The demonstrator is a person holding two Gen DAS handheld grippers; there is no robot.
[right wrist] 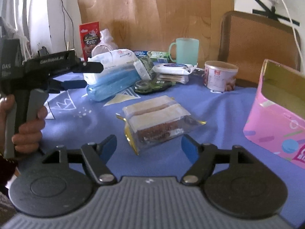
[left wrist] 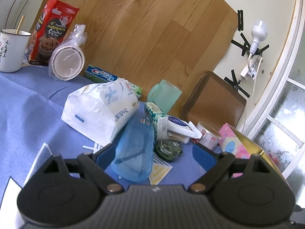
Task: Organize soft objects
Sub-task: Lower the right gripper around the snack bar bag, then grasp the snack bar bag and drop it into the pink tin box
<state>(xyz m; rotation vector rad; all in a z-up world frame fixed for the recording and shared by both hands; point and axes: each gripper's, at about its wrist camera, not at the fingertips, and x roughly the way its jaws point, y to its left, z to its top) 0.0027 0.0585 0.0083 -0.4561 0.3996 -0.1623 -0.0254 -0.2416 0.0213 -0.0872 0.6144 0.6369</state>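
Right gripper (right wrist: 148, 145) open, wrapped sandwich (right wrist: 158, 123) on blue tablecloth (right wrist: 219, 110), wood-panelled wall (right wrist: 152, 9)

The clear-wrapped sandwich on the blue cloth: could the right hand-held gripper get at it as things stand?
Probably yes. The clear-wrapped sandwich lies just ahead of the open right hand-held gripper, with only bare blue tablecloth around it.

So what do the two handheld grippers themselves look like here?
Both are alike: the left gripper has a black pistol-grip body with a grey trigger and white lettering. The right gripper shows blue pads, black linkage arms with silver pivots, round black discs and a ribbed grey housing.
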